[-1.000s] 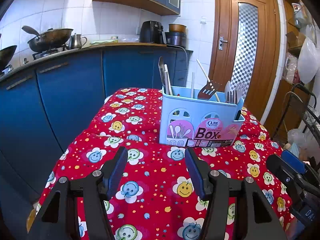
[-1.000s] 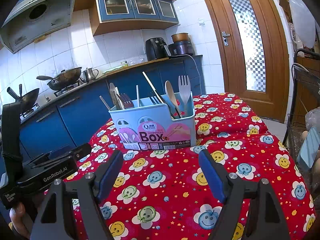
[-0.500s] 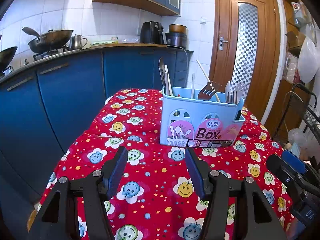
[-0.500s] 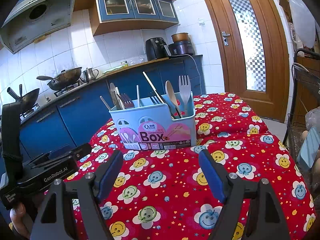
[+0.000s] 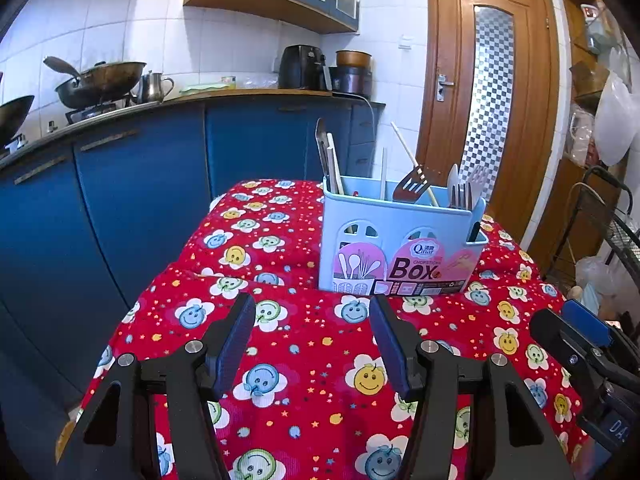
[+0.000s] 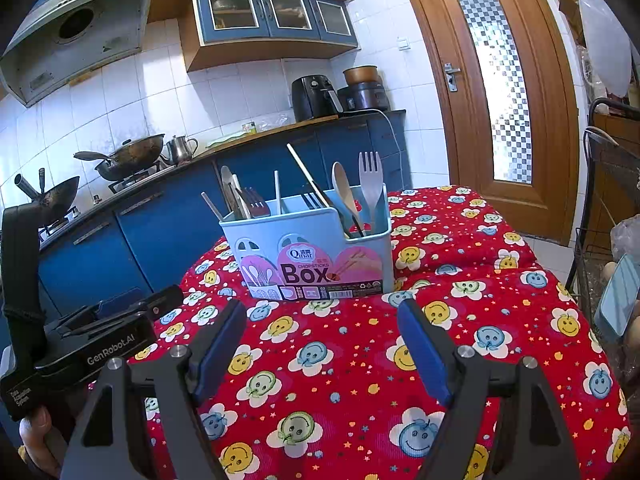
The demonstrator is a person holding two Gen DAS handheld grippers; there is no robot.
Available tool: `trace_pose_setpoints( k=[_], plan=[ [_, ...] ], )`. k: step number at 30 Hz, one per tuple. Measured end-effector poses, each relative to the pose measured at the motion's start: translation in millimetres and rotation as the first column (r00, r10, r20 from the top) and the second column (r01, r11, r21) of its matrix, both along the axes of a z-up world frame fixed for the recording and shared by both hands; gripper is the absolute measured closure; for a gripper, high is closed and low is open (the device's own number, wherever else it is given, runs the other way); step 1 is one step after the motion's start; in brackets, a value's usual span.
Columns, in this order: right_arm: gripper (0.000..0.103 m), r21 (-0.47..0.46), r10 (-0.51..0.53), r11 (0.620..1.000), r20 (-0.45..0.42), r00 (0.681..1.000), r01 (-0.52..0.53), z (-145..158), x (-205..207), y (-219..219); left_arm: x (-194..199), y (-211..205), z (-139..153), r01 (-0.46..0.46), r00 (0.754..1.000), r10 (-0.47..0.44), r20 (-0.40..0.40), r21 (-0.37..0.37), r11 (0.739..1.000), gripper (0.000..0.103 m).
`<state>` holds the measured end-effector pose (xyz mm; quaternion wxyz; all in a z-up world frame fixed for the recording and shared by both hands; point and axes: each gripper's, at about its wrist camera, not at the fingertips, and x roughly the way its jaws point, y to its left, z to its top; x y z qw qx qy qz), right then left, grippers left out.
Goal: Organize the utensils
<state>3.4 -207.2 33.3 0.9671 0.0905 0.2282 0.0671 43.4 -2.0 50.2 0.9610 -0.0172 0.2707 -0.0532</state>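
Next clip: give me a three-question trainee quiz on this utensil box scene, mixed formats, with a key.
1. True or false: the left gripper is shut on a fork.
2. Multiple choice: the blue utensil box stands on A) the kitchen counter, B) the red smiley tablecloth, C) the floor.
3. Short answer: in the right wrist view, which two pale utensils rise from the box's right-hand compartment?

Key
1. False: its jaws stand open over the tablecloth with nothing between them, as do those of the right gripper.
2. B.
3. A wooden spoon and a pale fork.
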Motion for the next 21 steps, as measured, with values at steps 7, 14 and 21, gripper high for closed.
trace_pose_setpoints(
  k=[7,14,21],
  plan=[
    [0.023,0.0,-0.001,1.0,0.0,1.0,0.001,0.5,-0.2,0.4,-0.1,-0.7,-0.6,0.0,1.0,0.0,0.0,0.001,1.0,0.042],
    [0.023,0.0,0.0,1.0,0.003,1.0,0.0,1.3,0.3,1.8,-1.2,-1.1,0.0,0.0,1.0,0.0,0.004,-0.001,1.0,0.042],
    [0.023,-0.002,0.0,1.0,0.005,1.0,0.0,4.2,2.3,4.1,-3.5,1.1,1.6,-0.001,1.0,0.001,0.006,-0.003,1.0,0.042]
  ],
)
